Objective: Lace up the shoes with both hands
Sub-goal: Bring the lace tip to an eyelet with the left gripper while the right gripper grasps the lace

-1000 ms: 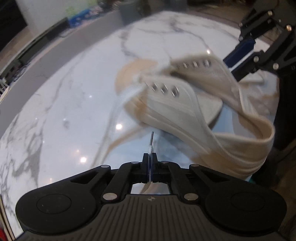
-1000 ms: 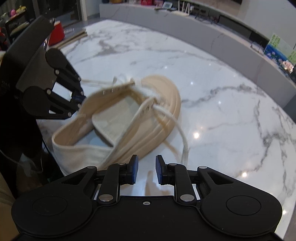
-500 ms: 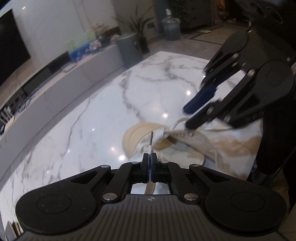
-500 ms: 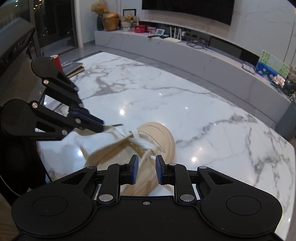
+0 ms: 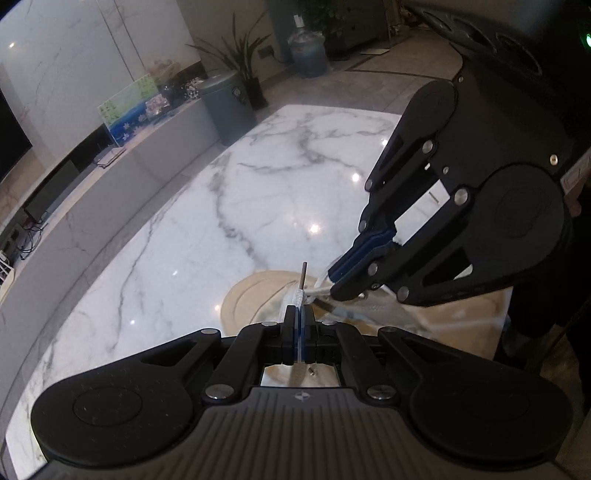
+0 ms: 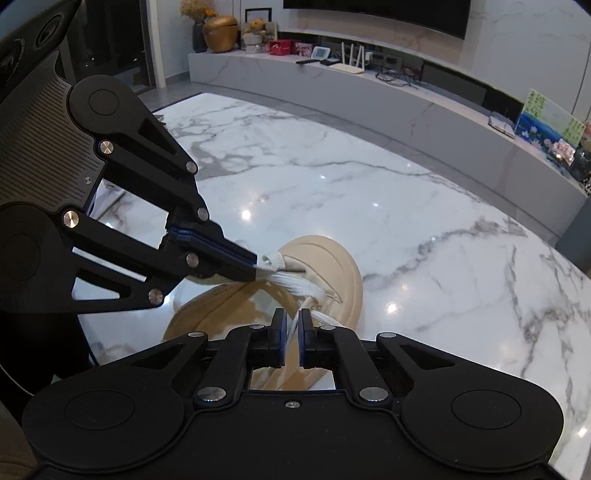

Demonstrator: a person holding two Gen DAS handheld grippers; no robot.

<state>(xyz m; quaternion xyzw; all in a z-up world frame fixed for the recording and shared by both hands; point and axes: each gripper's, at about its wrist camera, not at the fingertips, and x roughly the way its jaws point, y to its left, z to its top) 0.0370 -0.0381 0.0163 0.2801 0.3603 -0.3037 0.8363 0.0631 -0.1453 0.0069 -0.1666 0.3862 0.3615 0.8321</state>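
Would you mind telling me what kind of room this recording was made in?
Most likely a home living room: a large dark wall-mounted television, a long grey marble media console beneath it, and a white marble table.

Heel and rear half of the beige sneaker (image 6: pixel 325 266) hidden behind the right gripper (image 6: pixel 291 328) body at the bottom of the right wrist view; only the rubber toe cap clear; in the left wrist view, tongue and eyelets smeared by blur under the right gripper's (image 5: pixel 334 280) linkages; white shoelace (image 6: pixel 295 282) lost between the pads (image 6: pixel 281 332), contact there unclear; lace end past the left gripper (image 5: pixel 298 314) reduced to a dark aglet (image 5: pixel 303 275); near edge of the marble table (image 5: pixel 184 221) cut off by the gripper bodies; shelf objects far off too small to identify.
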